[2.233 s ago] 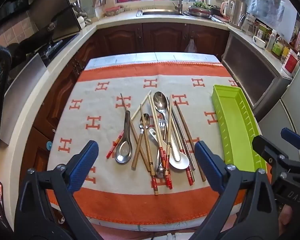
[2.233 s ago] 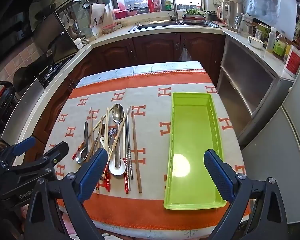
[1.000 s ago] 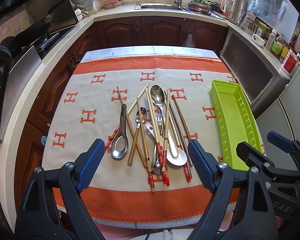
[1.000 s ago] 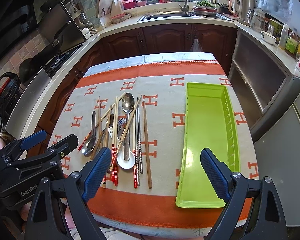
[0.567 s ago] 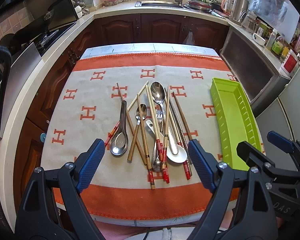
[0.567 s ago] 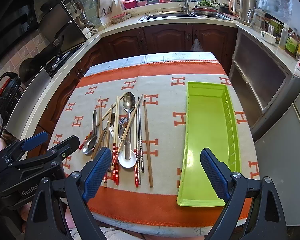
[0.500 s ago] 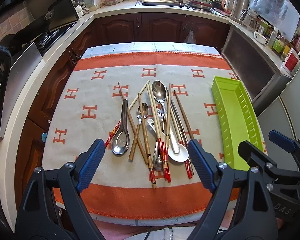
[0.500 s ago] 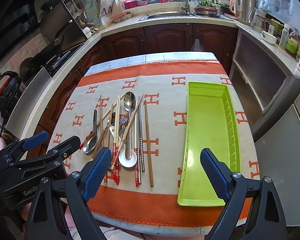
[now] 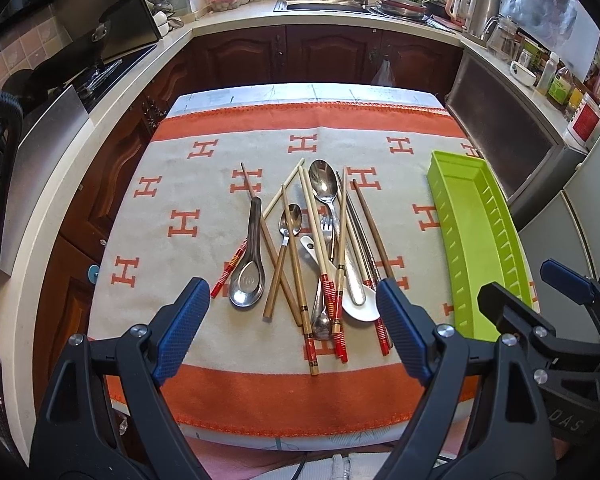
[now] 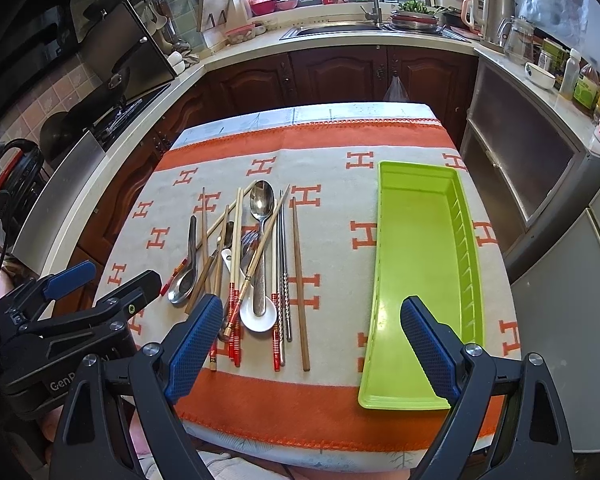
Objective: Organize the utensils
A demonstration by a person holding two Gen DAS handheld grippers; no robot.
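A tangled pile of utensils (image 9: 316,256) is seen at frame centre on the orange-and-cream cloth (image 9: 172,184): roughly four metal spoons, one white ceramic spoon (image 10: 256,312), a fork and about ten chopsticks, though overlaps blur the count. The lime-green tray's (image 10: 420,400) bare floor is shown fully only by the right wrist view, at right of the pile. Both the left gripper (image 9: 294,330) and right gripper (image 10: 310,344) are held wide apart, gripping nothing.

Your left wrist camera sits above the table's near edge and looks forward and down over the heap of utensils (image 9: 316,256), with the green tray (image 9: 476,240) off to its right. Your right wrist camera faces the same way from further right, centred between heap (image 10: 252,272) and tray (image 10: 416,280). Both views share the orange-and-cream cloth (image 9: 204,184), and each catches the other gripper at its edge.
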